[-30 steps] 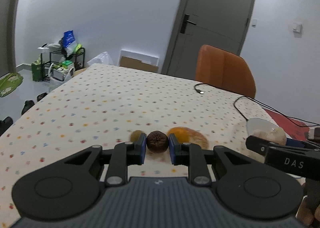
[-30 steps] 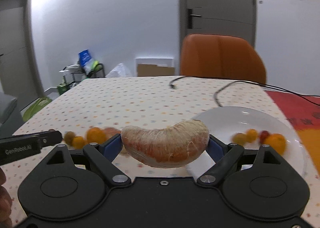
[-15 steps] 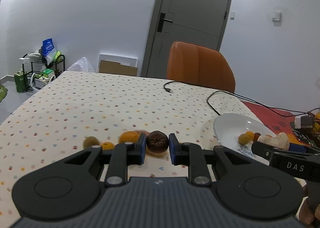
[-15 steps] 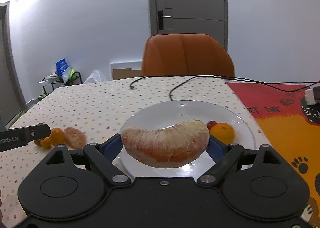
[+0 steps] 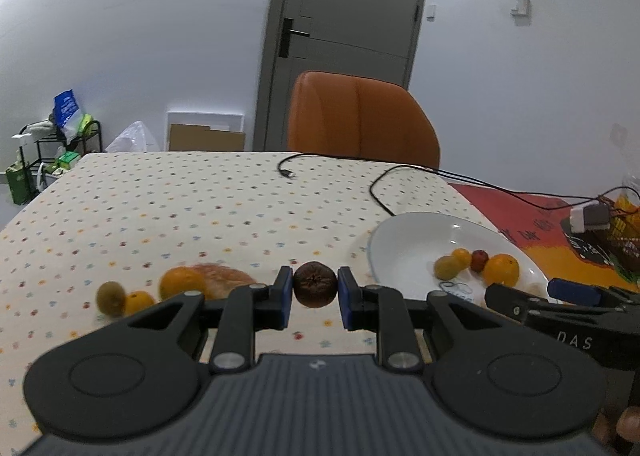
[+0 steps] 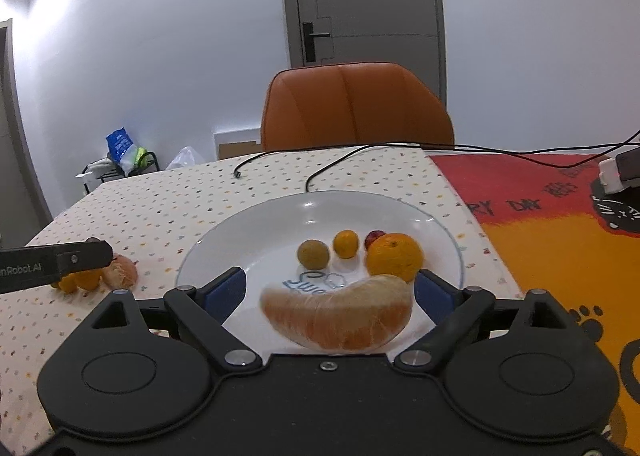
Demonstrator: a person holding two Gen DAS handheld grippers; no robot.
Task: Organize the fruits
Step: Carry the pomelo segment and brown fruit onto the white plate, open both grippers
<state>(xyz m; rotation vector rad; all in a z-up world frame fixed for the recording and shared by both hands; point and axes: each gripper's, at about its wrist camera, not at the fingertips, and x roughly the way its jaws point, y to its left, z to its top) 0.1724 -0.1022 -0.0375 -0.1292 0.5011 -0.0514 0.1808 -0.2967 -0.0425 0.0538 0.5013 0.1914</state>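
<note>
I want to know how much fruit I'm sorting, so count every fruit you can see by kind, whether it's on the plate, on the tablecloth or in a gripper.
Orange citrus fruits: 4
Pomelo segments: 2
Greenish round fruits: 2
Small red fruit: 1
Dark brown wrinkled fruit: 1
Total: 10

Glossy white plate (image 6: 448,232), matt dotted tablecloth (image 5: 160,208), wrinkled brown fruit (image 5: 315,289), smooth leathery chair (image 6: 356,108).

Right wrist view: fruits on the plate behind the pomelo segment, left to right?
Green fruit → small orange → red fruit → big orange.
</note>
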